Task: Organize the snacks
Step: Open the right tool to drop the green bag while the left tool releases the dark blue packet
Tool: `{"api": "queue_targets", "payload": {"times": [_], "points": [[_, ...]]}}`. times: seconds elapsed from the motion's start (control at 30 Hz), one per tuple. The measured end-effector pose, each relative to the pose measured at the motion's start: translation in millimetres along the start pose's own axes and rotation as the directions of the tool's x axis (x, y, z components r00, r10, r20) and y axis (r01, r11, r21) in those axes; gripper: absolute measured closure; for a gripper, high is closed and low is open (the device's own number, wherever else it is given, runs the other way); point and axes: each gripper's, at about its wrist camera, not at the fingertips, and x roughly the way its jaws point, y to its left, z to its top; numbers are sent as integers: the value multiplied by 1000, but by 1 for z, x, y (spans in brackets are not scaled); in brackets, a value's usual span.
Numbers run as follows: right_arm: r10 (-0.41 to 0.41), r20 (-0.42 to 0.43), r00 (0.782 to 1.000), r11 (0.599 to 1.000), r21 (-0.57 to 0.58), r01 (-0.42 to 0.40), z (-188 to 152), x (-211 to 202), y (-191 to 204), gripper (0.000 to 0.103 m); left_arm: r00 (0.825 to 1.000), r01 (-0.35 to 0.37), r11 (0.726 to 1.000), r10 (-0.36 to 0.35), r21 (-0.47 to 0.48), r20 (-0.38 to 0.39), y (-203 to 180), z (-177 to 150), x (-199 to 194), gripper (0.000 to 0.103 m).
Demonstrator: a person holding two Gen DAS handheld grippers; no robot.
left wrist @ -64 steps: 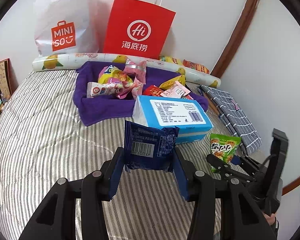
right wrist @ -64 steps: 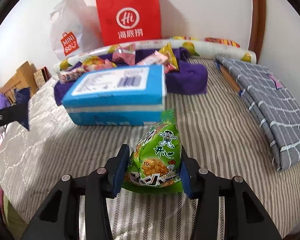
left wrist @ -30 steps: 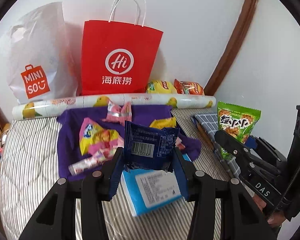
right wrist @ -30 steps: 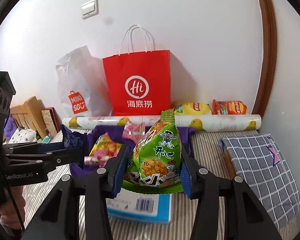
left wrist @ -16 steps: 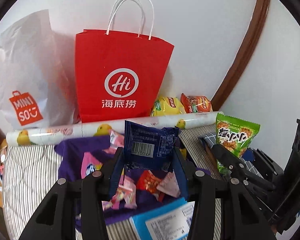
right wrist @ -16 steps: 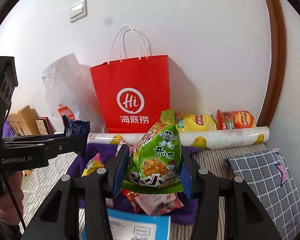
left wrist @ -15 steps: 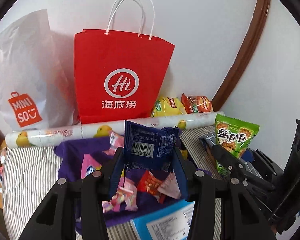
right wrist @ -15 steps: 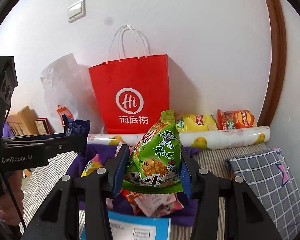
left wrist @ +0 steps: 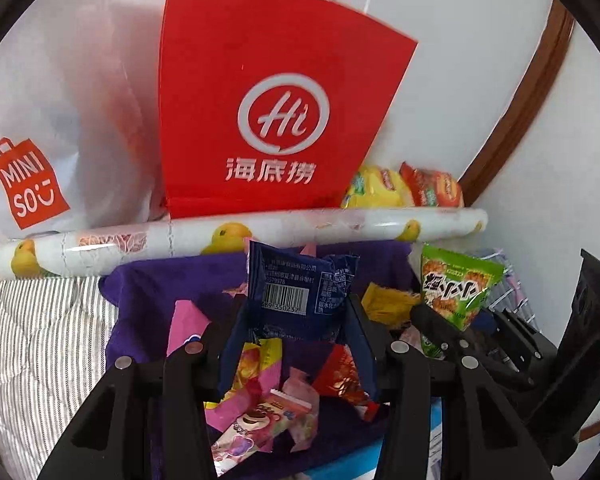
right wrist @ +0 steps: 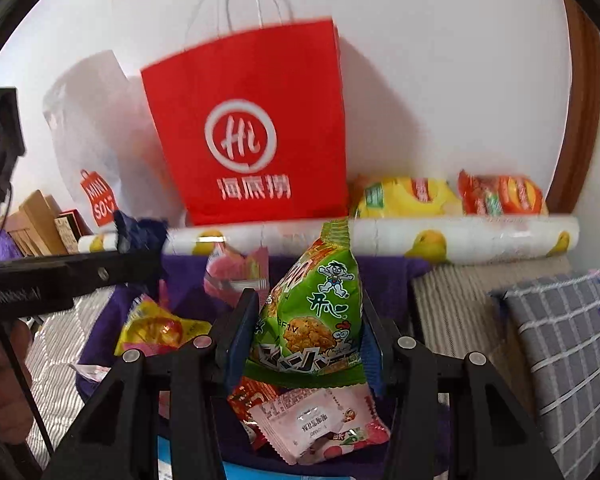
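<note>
My left gripper (left wrist: 296,312) is shut on a dark blue snack packet (left wrist: 300,288) with a barcode, held above the purple cloth (left wrist: 160,284). My right gripper (right wrist: 304,320) is shut on a green snack bag (right wrist: 316,312); the same green snack bag (left wrist: 456,288) shows at the right of the left wrist view. Loose snacks lie on the purple cloth below: a pink packet (right wrist: 320,424), a yellow packet (right wrist: 156,328) and a pink sweet bar (left wrist: 256,420). A red paper bag (left wrist: 276,112) stands close ahead against the wall. The left gripper (right wrist: 140,248) enters the right wrist view from the left.
A white Miniso plastic bag (left wrist: 40,140) leans left of the red paper bag (right wrist: 252,132). A fruit-printed roll (left wrist: 236,236) lies across the bed before them, with yellow chips (right wrist: 404,196) and orange chips (right wrist: 500,192) behind it. A grey checked cushion (right wrist: 568,344) lies right. A blue box (left wrist: 340,464) sits below.
Both grippers have moved forward and lower toward the red bag, which now looms larger. The blue box has slipped to the bottom edge. Both packets stay gripped.
</note>
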Motion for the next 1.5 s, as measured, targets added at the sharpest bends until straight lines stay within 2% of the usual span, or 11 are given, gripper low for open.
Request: {"api": "queue_targets", "payload": {"times": [0.1, 0.27, 0.7, 0.83, 0.93, 1.07, 1.23, 1.5], "points": [[14, -30, 999, 1000, 3, -14, -7, 9, -1, 56, 1000, -3, 1000, 3, 8, -14, 0, -2, 5, 57], [16, -46, 999, 1000, 15, -15, -15, 16, -3, 56, 998, -64, 998, 64, 19, -9, 1, -2, 9, 57], [5, -137, 991, 998, 70, 5, -20, 36, -16, 55, 996, -76, 997, 75, -13, -57, 12, -4, 24, 57], [27, -159, 987, 995, 103, -11, -22, 41, -22, 55, 994, -41, 998, 36, -43, -100, 19, -6, 33, 57], [30, -169, 985, 994, 109, -12, -23, 43, -23, 49, 993, -56, 998, 51, -42, -109, 19, -7, 37, 57], [51, -166, 985, 994, 99, -35, -23, 42, -20, 33, 991, -64, 997, 59, -43, -119, 19, -8, 41, 57], [49, -143, 988, 995, 97, -36, -22, 38, -18, 32, 990, -75, 996, 70, -39, -126, 19, -8, 44, 57], [55, -172, 984, 995, 92, -39, -23, 42, -16, 32, 986, -87, 996, 83, -20, -147, 18, -10, 50, 56]]}}
